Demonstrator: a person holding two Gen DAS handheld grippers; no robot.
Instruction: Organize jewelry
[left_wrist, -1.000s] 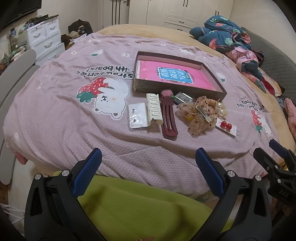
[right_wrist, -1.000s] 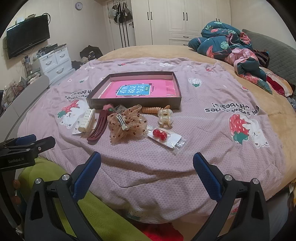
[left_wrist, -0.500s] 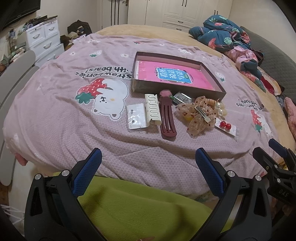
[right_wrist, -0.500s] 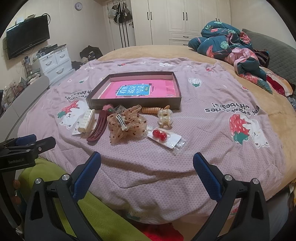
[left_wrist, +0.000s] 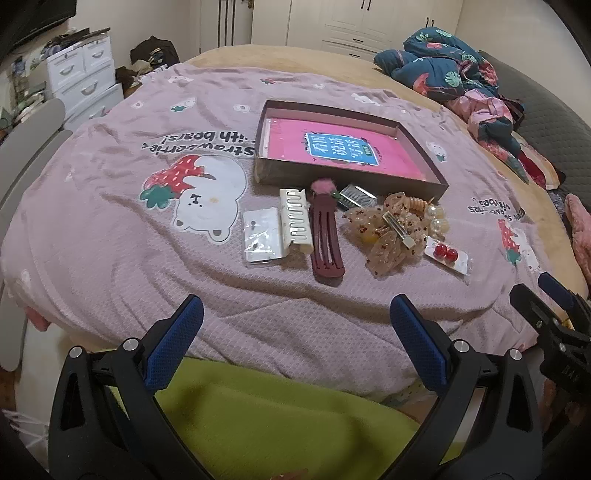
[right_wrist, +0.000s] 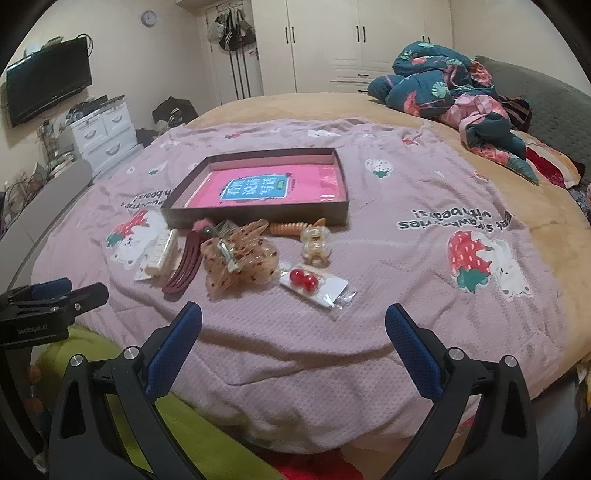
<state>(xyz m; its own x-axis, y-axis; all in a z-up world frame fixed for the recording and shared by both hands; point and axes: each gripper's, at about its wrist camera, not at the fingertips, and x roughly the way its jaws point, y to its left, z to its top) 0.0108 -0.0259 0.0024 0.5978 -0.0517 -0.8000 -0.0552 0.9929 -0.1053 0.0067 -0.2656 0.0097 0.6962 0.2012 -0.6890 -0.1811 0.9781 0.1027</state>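
Note:
A shallow brown box (left_wrist: 424, 182) (right_wrist: 258, 218) with a pink book inside lies on the lilac bedspread. In front of it lie a cream claw clip (left_wrist: 295, 218) (right_wrist: 162, 251), a maroon clip (left_wrist: 327, 240) (right_wrist: 184, 269), a sheer dotted bow clip (left_wrist: 388, 232) (right_wrist: 240, 258), a carded earring pack (left_wrist: 260, 240), red bead earrings on a card (left_wrist: 447, 254) (right_wrist: 310, 282), a clear bear clip (right_wrist: 314, 245) and an orange coil tie (right_wrist: 290, 228). My left gripper (left_wrist: 295, 321) and right gripper (right_wrist: 293, 325) are open, empty, near the bed's front edge.
Crumpled floral bedding (left_wrist: 454, 74) (right_wrist: 454, 88) lies at the far right. White drawers (left_wrist: 81, 77) (right_wrist: 103, 129) stand at the left, a TV (right_wrist: 48, 85) on the wall. A green garment (left_wrist: 280, 417) is below the grippers.
Both grippers have stayed nearly still; the left view has shifted slightly. Nothing was picked up or moved.

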